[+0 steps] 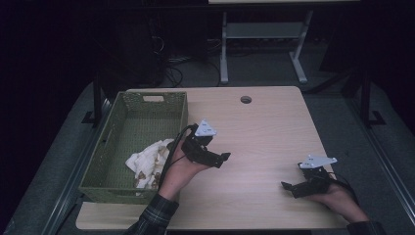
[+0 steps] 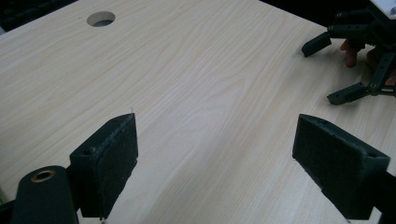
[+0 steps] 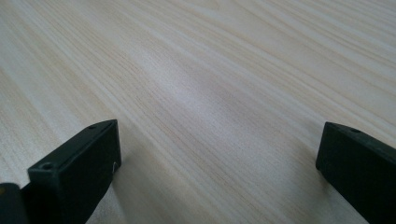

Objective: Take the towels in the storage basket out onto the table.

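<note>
Both claws gape wide, empty: left claw [image 1: 221, 157] and right claw [image 1: 288, 188] over the bare table [image 1: 264, 127]

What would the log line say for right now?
left hand-held gripper: open, empty | right hand-held gripper: open, empty | cloth: in green basket

The tabletop [image 1: 264, 127] was pale wood-grain laminate, smooth with a soft sheen where the light caught it. The left claw [image 2: 217, 163] had matt black plastic jaws faced with rough, foam-looking pads [image 2: 116, 158], plus a brassy metal insert at the base. The right claw [image 3: 219, 172] was the same matt black plastic. The basket [image 1: 110, 188] looked like olive-green perforated plastic, pretty dull, and the cloth [image 1: 147, 164] in it was crumpled off-white fabric with brownish stains.
</note>
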Tool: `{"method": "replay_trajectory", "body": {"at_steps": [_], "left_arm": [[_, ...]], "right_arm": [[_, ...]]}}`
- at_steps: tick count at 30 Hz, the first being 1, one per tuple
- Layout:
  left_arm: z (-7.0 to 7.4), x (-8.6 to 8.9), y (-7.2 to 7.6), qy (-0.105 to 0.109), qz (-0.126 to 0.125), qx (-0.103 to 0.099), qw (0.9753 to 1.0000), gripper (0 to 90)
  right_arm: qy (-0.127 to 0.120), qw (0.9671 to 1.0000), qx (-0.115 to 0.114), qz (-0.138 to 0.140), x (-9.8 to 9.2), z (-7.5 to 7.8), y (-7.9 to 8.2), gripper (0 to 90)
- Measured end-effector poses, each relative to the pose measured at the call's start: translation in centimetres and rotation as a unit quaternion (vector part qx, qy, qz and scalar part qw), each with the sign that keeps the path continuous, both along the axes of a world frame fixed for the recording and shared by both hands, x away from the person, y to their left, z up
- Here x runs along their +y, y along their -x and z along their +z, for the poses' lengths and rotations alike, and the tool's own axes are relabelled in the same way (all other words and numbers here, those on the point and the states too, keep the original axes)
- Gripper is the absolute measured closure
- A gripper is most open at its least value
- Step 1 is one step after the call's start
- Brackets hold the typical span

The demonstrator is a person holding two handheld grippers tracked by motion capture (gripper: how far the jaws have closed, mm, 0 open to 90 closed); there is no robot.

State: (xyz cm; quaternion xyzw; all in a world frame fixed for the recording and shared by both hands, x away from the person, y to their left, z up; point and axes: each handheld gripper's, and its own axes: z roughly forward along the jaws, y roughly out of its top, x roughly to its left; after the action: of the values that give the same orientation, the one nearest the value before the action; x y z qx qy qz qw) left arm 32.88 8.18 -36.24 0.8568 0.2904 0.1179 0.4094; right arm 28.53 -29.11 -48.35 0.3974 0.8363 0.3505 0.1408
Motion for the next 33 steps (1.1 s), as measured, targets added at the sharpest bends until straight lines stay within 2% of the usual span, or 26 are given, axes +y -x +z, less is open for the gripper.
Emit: {"method": "replay_trajectory", "body": {"at_steps": [15, 27, 33], "left_arm": [[1.2, 2.5, -0.9, -0.006, 0.007, 0.009, 0.9999, 13.6], [1.5, 5.0, -1.1, -0.008, 0.026, 0.012, 0.9996, 13.8], [1.7, 6.3, -1.1, -0.002, 0.041, 0.012, 0.9991, 14.0]], "right_arm": [[0.000, 1.0000, 0.000, 0.000, 0.0, 0.0, 0.0, 0.0], [0.002, 1.0000, -0.002, 0.004, 0.0, 0.0, -0.1, 0.0], [0.002, 1.0000, -0.002, 0.004, 0.0, 0.0, -0.1, 0.0]]}}
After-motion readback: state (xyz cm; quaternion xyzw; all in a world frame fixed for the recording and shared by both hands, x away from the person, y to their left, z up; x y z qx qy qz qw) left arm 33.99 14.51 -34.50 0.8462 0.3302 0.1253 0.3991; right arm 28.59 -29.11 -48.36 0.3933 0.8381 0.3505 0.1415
